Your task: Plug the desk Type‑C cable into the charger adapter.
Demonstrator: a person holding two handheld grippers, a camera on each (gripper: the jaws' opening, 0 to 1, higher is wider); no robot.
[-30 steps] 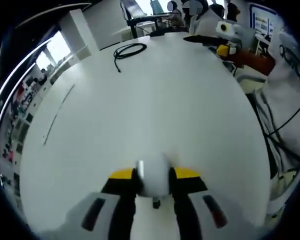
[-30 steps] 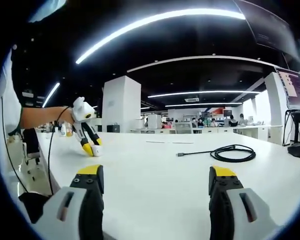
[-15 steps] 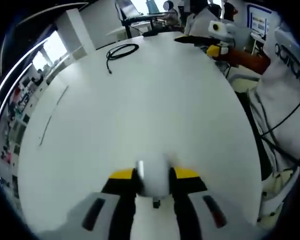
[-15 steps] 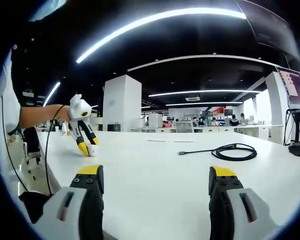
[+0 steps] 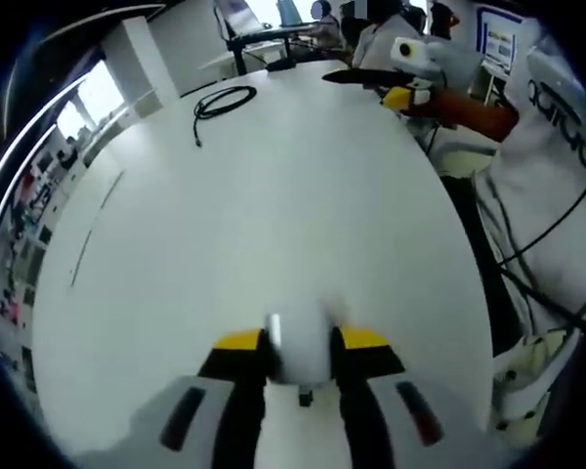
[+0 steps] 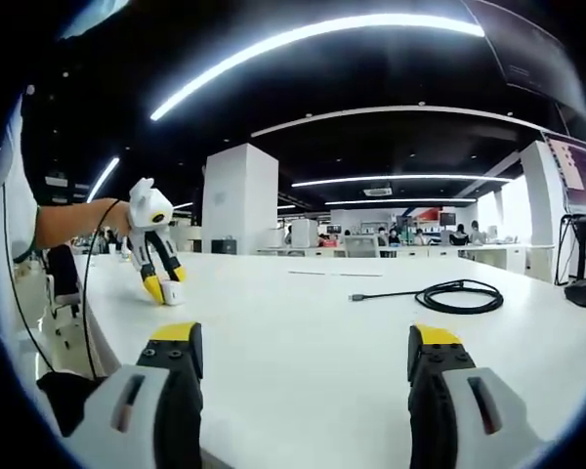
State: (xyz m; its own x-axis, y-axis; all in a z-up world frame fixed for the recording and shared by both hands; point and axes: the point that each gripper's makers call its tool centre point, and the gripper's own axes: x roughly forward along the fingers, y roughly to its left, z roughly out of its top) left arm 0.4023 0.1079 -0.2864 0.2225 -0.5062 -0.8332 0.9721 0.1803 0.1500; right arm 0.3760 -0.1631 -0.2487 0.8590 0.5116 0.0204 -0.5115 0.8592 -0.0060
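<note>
The left tool (image 5: 301,344) is clamped on the white charger adapter (image 5: 301,352), near the desk (image 5: 273,215) edge closest to the person; keep it steady with its port facing the cable. The right tool (image 6: 303,363) hovers with its 2 jaws apart. The coiled black Type-C cable (image 6: 449,296) lies toward the far edge, its plug (image 6: 355,298) pointing left along the straight lead: grip just behind it.

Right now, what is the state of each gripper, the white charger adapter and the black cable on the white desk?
left gripper: shut on the white charger adapter, at the desk surface.
right gripper: open, holding nothing.
black Type-C cable: coiled on the white desk, plug end free, not plugged in.
</note>
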